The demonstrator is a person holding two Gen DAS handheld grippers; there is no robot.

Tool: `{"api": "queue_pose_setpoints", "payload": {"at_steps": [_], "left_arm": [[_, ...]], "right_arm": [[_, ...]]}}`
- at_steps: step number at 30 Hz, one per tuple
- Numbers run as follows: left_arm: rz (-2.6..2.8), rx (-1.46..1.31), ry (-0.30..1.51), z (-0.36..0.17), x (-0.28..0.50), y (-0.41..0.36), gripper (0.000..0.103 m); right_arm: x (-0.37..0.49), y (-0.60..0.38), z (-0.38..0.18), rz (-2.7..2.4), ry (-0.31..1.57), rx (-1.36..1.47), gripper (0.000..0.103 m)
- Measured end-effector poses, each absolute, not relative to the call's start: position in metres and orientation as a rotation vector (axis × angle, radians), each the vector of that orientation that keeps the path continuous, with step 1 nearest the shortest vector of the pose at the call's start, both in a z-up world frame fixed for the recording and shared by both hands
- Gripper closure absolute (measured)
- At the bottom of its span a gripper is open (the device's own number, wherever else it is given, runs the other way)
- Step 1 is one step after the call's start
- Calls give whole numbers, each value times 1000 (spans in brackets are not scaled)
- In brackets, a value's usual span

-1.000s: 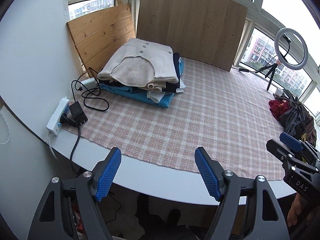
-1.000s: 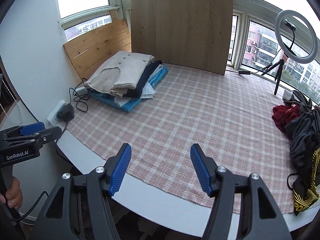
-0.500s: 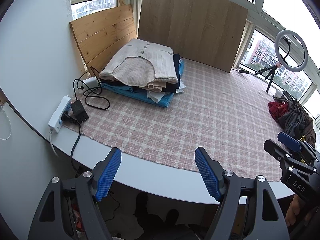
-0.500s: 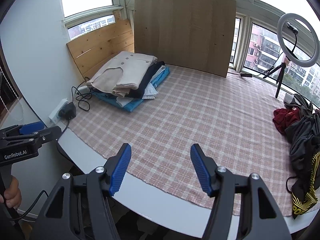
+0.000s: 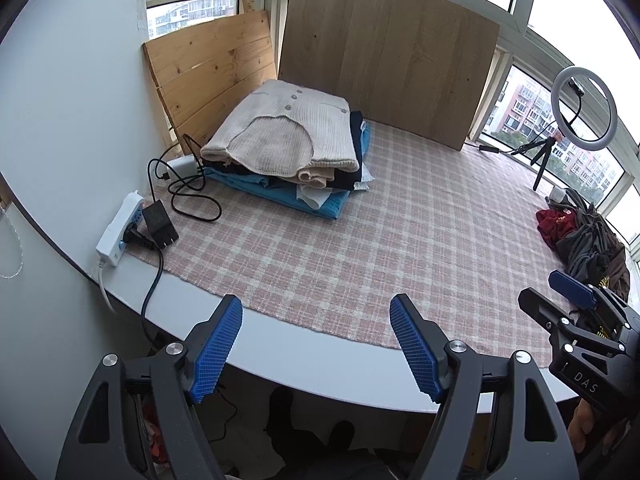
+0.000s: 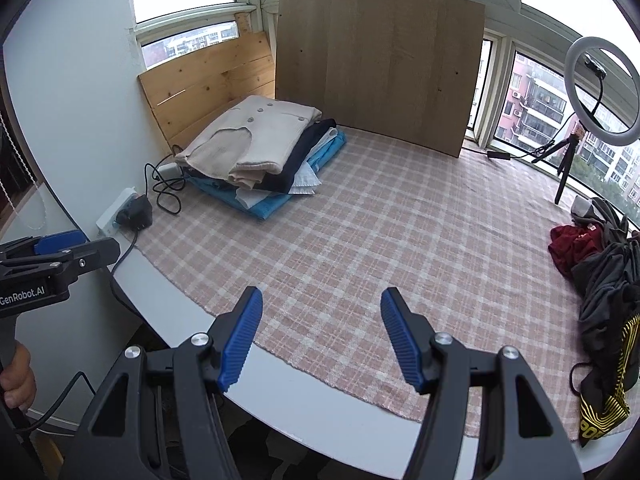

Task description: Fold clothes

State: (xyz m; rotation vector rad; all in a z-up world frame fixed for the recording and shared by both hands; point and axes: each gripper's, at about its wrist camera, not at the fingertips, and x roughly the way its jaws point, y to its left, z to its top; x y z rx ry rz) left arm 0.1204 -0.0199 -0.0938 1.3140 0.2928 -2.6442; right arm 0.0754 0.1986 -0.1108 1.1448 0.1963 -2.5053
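Observation:
A stack of folded clothes (image 5: 292,148) with a cream knit cardigan on top lies at the far left of the checked tablecloth (image 5: 380,240); it also shows in the right wrist view (image 6: 260,152). A heap of unfolded dark and red clothes (image 6: 600,280) lies at the right edge, also seen in the left wrist view (image 5: 580,240). My left gripper (image 5: 316,344) is open and empty, held before the table's near edge. My right gripper (image 6: 320,336) is open and empty above the near edge.
A white power strip (image 5: 120,228) with a black adapter and coiled cable (image 5: 188,196) lies at the left edge. Wooden boards (image 5: 384,52) lean at the back. A ring light on a tripod (image 6: 600,88) stands at the far right by the windows.
Both grippers have drawn back and risen slightly, so the table looks a little farther away. The clothes have not moved. Both stay open.

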Motion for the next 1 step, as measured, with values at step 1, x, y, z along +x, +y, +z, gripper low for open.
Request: {"api": "queue_pose_setpoints", "payload": {"at_steps": [1], "left_arm": [[-2647, 1307, 289, -93, 121, -20, 28]], "right_arm": [[75, 198, -111, -2504, 197, 1147, 42]]}}
